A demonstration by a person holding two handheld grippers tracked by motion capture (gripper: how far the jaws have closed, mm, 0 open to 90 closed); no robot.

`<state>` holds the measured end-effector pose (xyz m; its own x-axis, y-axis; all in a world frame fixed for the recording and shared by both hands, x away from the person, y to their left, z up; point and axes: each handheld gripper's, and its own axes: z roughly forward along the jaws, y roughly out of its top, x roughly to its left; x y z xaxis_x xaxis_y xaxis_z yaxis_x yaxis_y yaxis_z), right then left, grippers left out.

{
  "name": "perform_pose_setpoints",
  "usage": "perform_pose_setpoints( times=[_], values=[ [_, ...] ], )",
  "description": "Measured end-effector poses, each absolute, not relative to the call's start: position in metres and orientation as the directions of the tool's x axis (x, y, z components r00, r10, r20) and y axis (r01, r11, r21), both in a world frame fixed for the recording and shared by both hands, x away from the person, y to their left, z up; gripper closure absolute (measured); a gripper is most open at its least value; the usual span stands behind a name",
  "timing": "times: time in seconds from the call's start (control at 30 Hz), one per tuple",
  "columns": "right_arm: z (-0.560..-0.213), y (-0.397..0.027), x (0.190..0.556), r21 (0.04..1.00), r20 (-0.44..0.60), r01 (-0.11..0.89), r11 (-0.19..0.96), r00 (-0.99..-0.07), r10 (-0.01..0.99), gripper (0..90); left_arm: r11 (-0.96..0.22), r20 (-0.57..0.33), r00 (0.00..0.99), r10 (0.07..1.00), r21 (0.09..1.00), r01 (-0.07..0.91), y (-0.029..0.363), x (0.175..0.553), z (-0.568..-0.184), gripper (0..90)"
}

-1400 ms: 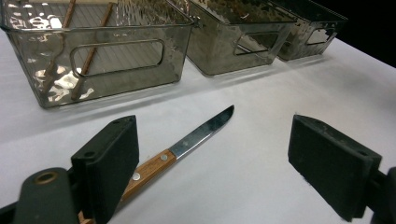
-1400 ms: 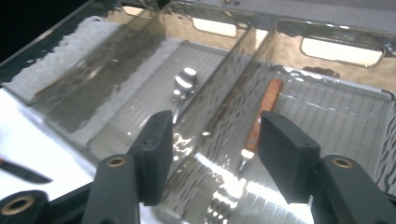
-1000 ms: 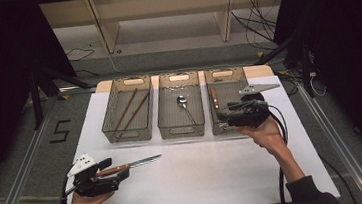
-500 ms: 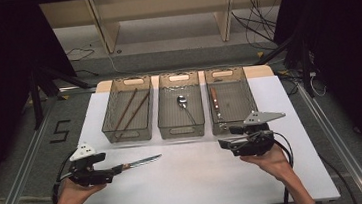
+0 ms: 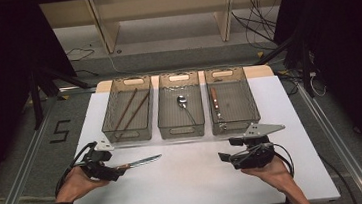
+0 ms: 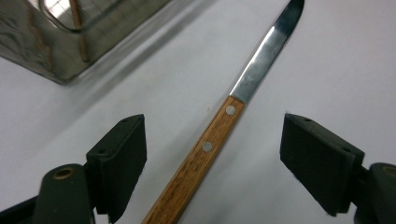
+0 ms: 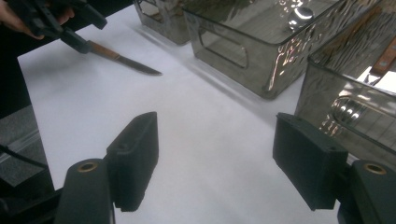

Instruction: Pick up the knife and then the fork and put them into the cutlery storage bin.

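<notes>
- My left gripper [image 5: 118, 172] sat low at the near left of the white table [image 5: 196, 181], and its jaws were spread wide around the wooden handle of the knife [image 6: 219, 130]; they had just been closing in a little, yet neither pad pressed on the wood.
- In the left gripper view the knife handle ran up between the two black pads with clear table on both sides, and the steel blade reached on ahead of the jaws, away from my hand.
- The knife [image 5: 139, 162] lay flat on the table, blade pointing toward my right gripper [image 5: 224, 156].
- My right gripper hung near the table's right side, jaws spread and just opening a bit further, with bare table between its pads.
- Ahead of the left gripper and a little to one side stood the left basket [image 5: 112, 119], which held thin brown sticks.
- Just beyond the right gripper stood the right basket [image 5: 251, 104], with a wood-handled piece of cutlery inside it.
- Between those two stood the middle basket [image 5: 163, 114], which held a spoon [image 5: 183, 102].
- In the right gripper view my left hand [image 7: 18, 18] and its gripper showed far off, at the knife's handle.
</notes>
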<state>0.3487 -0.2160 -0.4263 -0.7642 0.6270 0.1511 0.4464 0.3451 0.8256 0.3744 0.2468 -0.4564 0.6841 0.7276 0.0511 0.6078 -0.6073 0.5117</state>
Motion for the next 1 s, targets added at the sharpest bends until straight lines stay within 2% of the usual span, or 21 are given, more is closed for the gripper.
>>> perform_pose_setpoints(
  times=[0.23, 0.5, 0.77, 1.0],
  values=[
    [-0.431, -0.215, 0.344, 0.816, 0.162, 0.455, 0.355, -0.771, 0.616, 31.9, -0.672, 0.066, 0.722, 0.689, 0.433, 0.601, 0.244, 0.383, -0.463, 32.6],
    [-0.433, -0.214, 0.344, 0.815, 0.166, 0.457, 0.356, -0.773, 0.612, 32.0, -0.691, 0.074, 0.737, 0.671, 0.424, 0.586, 0.246, 0.385, -0.463, 41.2],
    [-0.434, -0.213, 0.344, 0.813, 0.174, 0.461, 0.356, -0.775, 0.607, 32.2, -0.742, 0.065, 0.788, 0.612, 0.393, 0.543, 0.243, 0.388, -0.470, 47.7],
    [-0.434, -0.214, 0.345, 0.813, 0.186, 0.468, 0.347, -0.773, 0.607, 32.4, -0.776, 0.055, 0.824, 0.565, 0.376, 0.507, 0.241, 0.387, -0.468, 59.7]
  ],
)
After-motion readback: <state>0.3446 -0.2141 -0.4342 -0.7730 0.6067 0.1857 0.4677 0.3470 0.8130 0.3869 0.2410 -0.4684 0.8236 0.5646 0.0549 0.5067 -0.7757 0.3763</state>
